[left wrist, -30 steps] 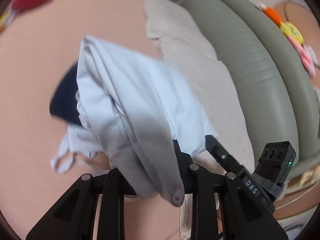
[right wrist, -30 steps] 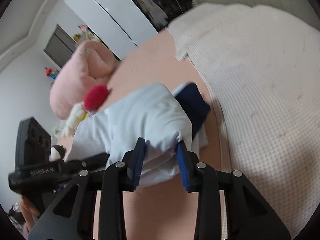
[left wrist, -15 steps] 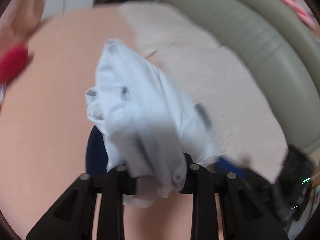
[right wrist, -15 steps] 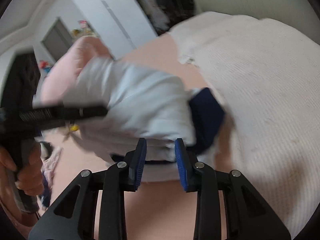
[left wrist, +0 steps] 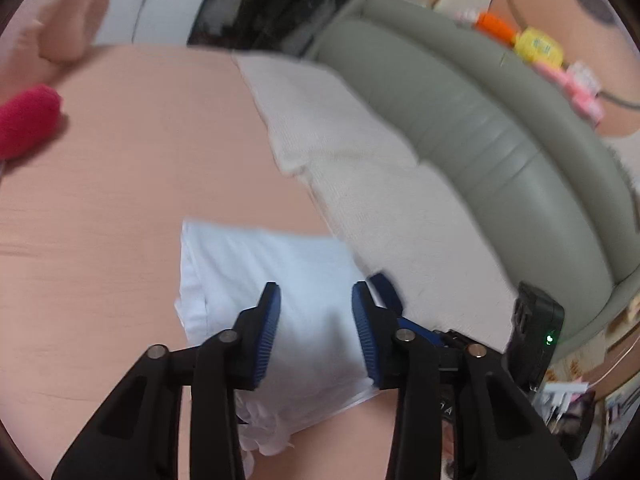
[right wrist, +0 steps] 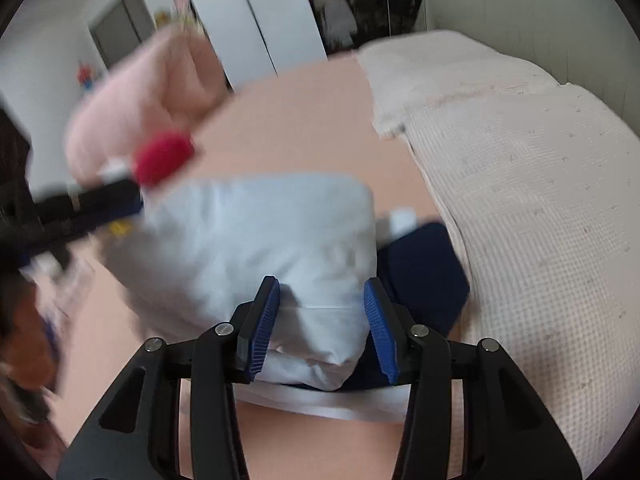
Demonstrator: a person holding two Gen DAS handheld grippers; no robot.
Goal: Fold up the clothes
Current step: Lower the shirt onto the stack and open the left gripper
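My left gripper (left wrist: 316, 334) and right gripper (right wrist: 322, 326) both gape, released, over the folded pale-blue garment (right wrist: 256, 252) lying flat on the pink sheet (left wrist: 120, 184), its long axis running away from my left camera.

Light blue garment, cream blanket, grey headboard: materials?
Light blue garment: thin woven fabric, likely cotton, matte; soft creases, stitched hem.
Cream blanket: waffle-textured knit or weave, matte; grid of small cells.
Grey headboard: padded leather or faux leather; smooth channels, slight sheen.
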